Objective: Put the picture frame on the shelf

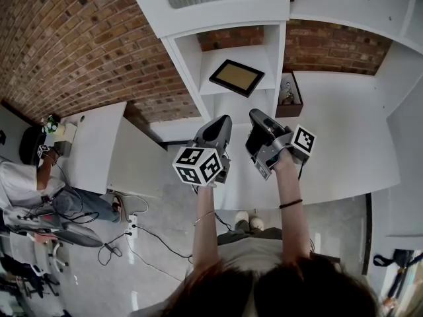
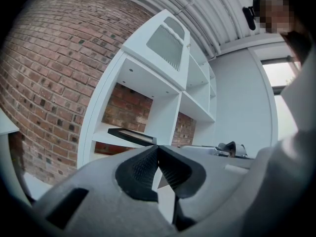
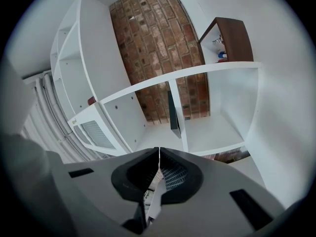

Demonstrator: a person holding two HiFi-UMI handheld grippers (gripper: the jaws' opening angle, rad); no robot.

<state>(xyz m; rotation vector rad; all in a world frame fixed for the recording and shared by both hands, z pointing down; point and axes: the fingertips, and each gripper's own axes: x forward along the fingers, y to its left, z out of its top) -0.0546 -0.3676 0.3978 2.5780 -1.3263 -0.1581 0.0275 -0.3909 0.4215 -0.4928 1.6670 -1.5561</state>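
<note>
Both grippers are empty, jaws pressed together. My left gripper (image 1: 223, 120) and right gripper (image 1: 258, 115) hang well apart from the picture frame (image 1: 236, 77), which lies flat and askew on the shelf (image 1: 256, 58). Its near corner seems to reach the front edge, so a careless swing could knock it off. Only the head view shows its face; the right gripper view shows a thin edge.

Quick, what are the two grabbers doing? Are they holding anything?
Left gripper: jaws closed, holding nothing.
Right gripper: jaws closed, holding nothing.
</note>
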